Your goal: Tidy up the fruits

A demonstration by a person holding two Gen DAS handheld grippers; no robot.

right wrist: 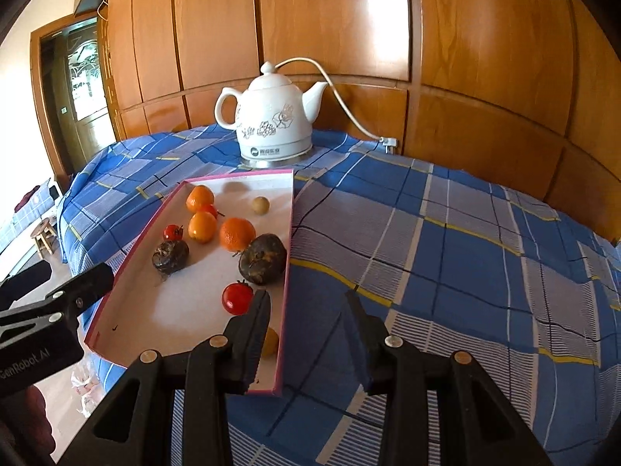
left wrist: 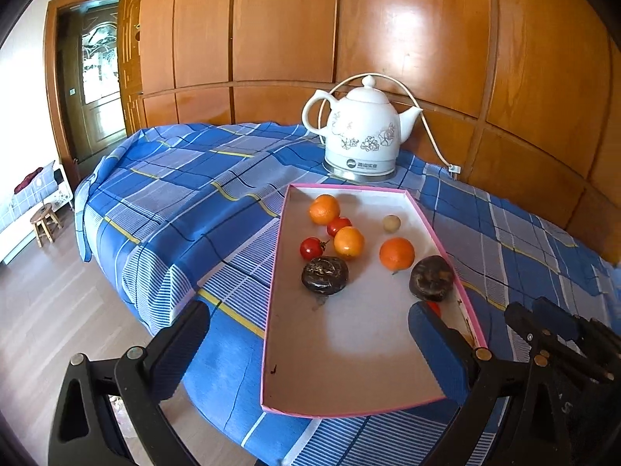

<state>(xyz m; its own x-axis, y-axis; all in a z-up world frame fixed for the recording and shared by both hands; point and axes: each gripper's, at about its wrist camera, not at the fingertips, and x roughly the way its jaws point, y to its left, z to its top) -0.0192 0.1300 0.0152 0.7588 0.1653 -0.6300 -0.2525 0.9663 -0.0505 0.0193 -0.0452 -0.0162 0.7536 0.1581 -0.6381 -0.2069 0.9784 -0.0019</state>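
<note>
Three oranges (left wrist: pixel 324 209), small red tomatoes (left wrist: pixel 311 247), two dark wrinkled fruits (left wrist: pixel 324 274) and a pale ball (left wrist: pixel 391 223) are scattered in a pink-rimmed tray (left wrist: pixel 276 256) on the table. Both the left tool (left wrist: pixel 306 345) and right tool (right wrist: pixel 306 334) are seen parted, nothing gripped.

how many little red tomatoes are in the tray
3. One tomato lies near the front by the right tongs, one by the left dark fruit, one is wedged between two oranges. More may hide behind the tongs.
</note>
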